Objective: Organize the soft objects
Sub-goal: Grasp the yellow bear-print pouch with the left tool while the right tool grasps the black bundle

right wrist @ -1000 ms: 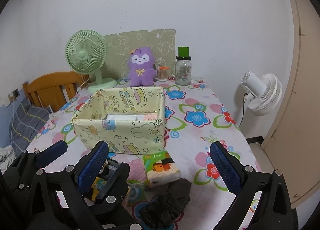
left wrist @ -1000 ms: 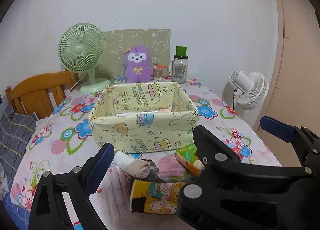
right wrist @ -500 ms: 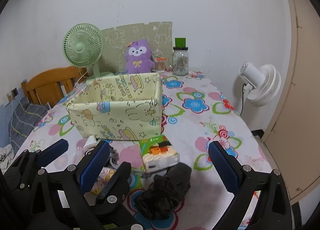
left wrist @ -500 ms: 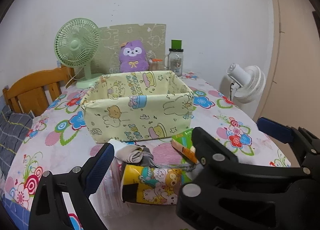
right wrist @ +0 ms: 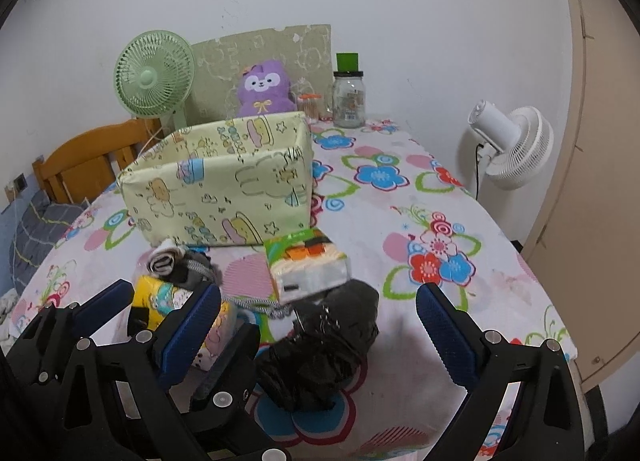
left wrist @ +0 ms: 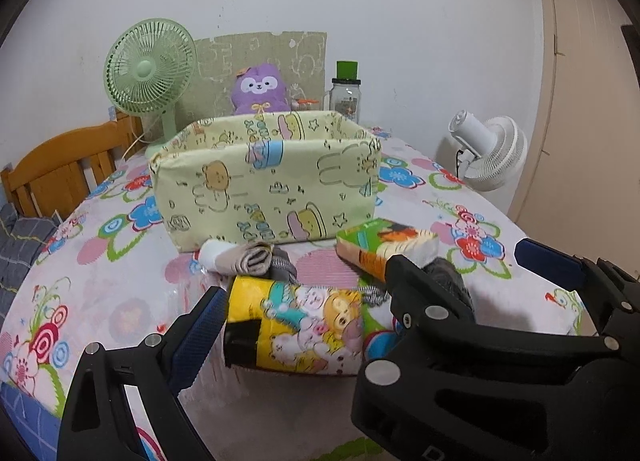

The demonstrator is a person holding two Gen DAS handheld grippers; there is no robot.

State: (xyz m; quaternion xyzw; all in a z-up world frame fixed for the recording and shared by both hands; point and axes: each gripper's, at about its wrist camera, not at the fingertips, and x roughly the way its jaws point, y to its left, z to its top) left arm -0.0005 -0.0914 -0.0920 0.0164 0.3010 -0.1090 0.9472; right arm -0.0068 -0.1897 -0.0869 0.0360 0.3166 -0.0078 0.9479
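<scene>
Soft things in a small heap on the table (left wrist: 100,273), just in front of the yellow cloth box (left wrist: 264,189): a yellow cartoon pack (left wrist: 296,325), a green tissue pack (left wrist: 380,245), rolled socks (left wrist: 240,257) and a black crinkly bundle (right wrist: 324,345)

None of them in the box yet. Inside of the box hidden from both views, so cannot tell if anything is in there already

Left claw (left wrist: 320,345) wide open, down low, one finger on each side of the yellow cartoon pack. Not squeezing it, and hard to tell if touching

Right claw (right wrist: 318,325) wide open too, just above the black crinkly bundle, holding nothing

Looks like an early part of the job. Nothing picked up, all four things left to lift and drop into the box. Best guess for the first one: the yellow cartoon pack

Purple plush toy (left wrist: 260,89) far at the back, behind the box. Soft as well, but cannot tell if part of the job
</scene>
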